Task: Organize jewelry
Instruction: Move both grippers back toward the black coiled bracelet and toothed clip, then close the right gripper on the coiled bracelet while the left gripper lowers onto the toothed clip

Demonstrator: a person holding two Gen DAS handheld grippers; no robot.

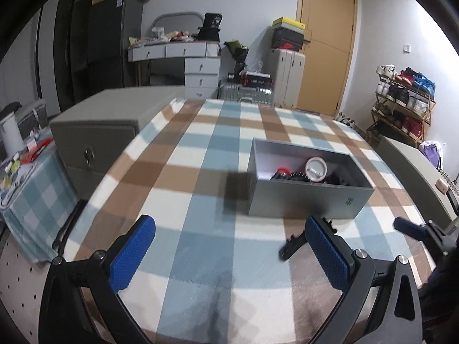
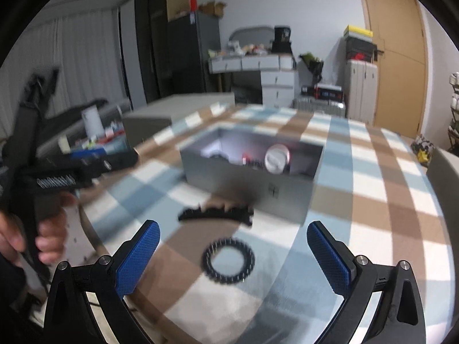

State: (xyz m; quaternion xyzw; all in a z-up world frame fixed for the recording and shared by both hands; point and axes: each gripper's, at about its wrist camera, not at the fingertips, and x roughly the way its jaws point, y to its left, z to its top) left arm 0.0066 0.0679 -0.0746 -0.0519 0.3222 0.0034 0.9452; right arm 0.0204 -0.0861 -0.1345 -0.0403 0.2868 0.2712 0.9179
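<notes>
Bedroom clutter all around, but the checked tablecloth [image 1: 200,154] in blue, brown and cream gives me plenty of flat space. On the left the cloth's edge drops off beside a grey cabinet [image 1: 97,120], and the near left corner shows bare pegboard [image 1: 20,275]. The far edge ends in front of suitcases and a wooden door [image 1: 327,40]. On the right side there's a shoe rack [image 1: 401,106] well off the table.

Only real obstacle on the cloth is the open grey box [image 1: 304,197], sitting right of centre in the left wrist view, walls upright, lid off. Inside it I can make out a round white thing [image 1: 315,169], something red and some dark bits, too blurry to say more.

In front of the box, on the cloth, lies a black toothed hair claw [image 2: 218,213], just beside the box's near wall. Closer to me is a black beaded bracelet [image 2: 229,261], lying flat in a ring, apart from the claw.

Now the fingers. My left gripper [image 1: 229,258] is spread wide with nothing between the blue pads, just bare cloth. My right gripper [image 2: 233,261] is spread wide too, hanging above the bracelet, which shows between the pads without either one touching it. My left hand [image 2: 43,229] shows at the edge of the right wrist view, wrapped round its handle.
</notes>
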